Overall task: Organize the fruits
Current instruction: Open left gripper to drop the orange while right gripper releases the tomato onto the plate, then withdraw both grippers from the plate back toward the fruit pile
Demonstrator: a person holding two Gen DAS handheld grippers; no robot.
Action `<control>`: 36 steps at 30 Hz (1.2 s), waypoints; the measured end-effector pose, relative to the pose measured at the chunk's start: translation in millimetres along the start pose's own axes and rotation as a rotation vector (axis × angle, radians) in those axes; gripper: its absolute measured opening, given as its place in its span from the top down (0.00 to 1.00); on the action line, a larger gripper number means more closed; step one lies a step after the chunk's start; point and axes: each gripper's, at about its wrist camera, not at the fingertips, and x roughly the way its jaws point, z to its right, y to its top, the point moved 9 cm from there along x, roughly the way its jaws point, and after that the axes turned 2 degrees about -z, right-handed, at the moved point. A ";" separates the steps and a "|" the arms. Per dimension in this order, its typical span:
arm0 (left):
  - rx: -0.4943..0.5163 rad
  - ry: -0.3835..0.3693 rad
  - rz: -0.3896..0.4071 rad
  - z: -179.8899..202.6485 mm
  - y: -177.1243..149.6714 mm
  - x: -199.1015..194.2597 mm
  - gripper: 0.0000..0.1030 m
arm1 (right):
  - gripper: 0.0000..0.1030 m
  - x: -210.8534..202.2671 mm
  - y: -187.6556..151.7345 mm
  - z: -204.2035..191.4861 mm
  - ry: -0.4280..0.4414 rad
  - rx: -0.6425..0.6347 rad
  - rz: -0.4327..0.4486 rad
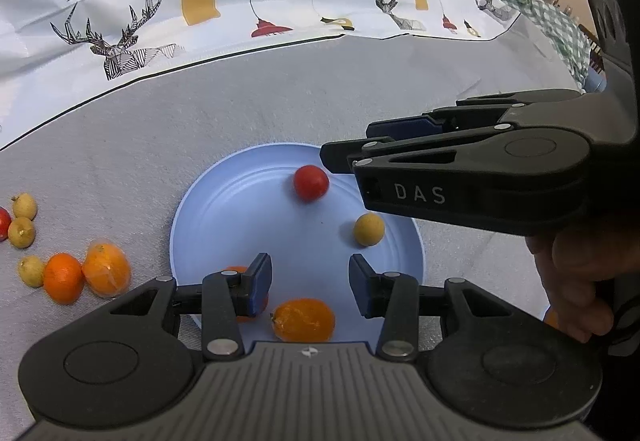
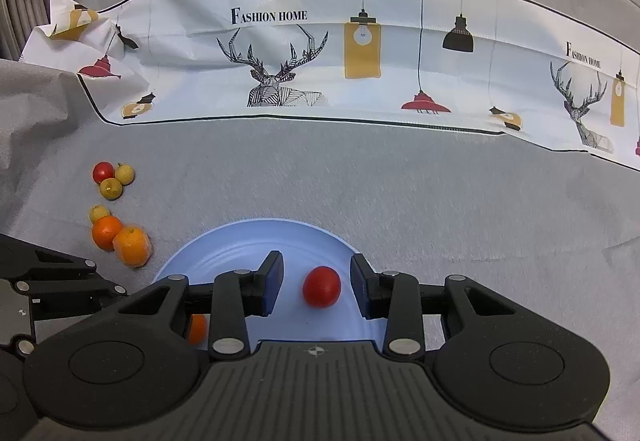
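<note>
Blue plate [image 1: 208,225] on grey cloth [image 1: 200,113] holds tomato [image 1: 311,183], yellow fruit [image 1: 369,229] and orange [image 1: 303,319]. Left gripper [image 1: 310,287] hovers over plate's near side, jaws partly apart, empty. Right gripper [image 2: 316,287] also partly apart, tomato [image 2: 321,287] between pads, untouched. Loose fruits [image 1: 64,273] lie left of plate

Tomato [image 2: 321,287] on plate [image 2: 224,241]; fruit cluster [image 2: 120,237] left, on tablecloth [image 2: 400,181].
</note>
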 end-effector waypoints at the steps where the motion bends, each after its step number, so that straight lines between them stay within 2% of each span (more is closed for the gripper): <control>1: 0.001 0.001 0.002 0.2 0.1 -0.9 0.54 | 0.62 -0.6 0.3 -0.6 -0.001 -0.002 0.000; 9: -0.002 0.022 0.030 -5.5 2.8 -12.6 0.55 | 0.62 -4.7 3.4 -2.4 -0.012 -0.002 0.011; 13: -0.031 0.064 0.063 -21.8 5.4 -23.0 0.60 | 0.62 -6.4 5.4 -5.1 -0.020 0.011 0.028; 15: -0.059 0.091 0.079 -33.2 6.6 -28.7 0.66 | 0.62 -6.7 7.4 -7.7 -0.022 0.022 0.036; 21: -0.140 0.166 0.121 -64.8 9.4 -44.5 0.69 | 0.62 -4.9 13.6 -27.3 -0.002 0.021 0.052; 26: -0.249 0.224 0.157 -96.3 10.1 -59.1 0.69 | 0.70 -3.7 18.4 -49.3 0.018 0.012 0.072; 28: -0.297 0.248 0.178 -112.3 10.3 -66.5 0.71 | 0.78 -3.2 21.0 -58.0 0.028 0.016 0.082; 30: -0.357 0.282 0.198 -131.8 8.9 -75.1 0.79 | 0.81 -2.9 23.2 -66.4 0.040 0.024 0.092; 34: -0.533 0.403 0.225 -182.9 -6.3 -94.9 0.89 | 0.92 -0.7 25.4 -87.0 0.084 0.025 0.096; 36: -0.613 0.430 0.220 -204.4 -15.3 -100.5 0.90 | 0.93 1.6 25.2 -100.0 0.113 0.014 0.094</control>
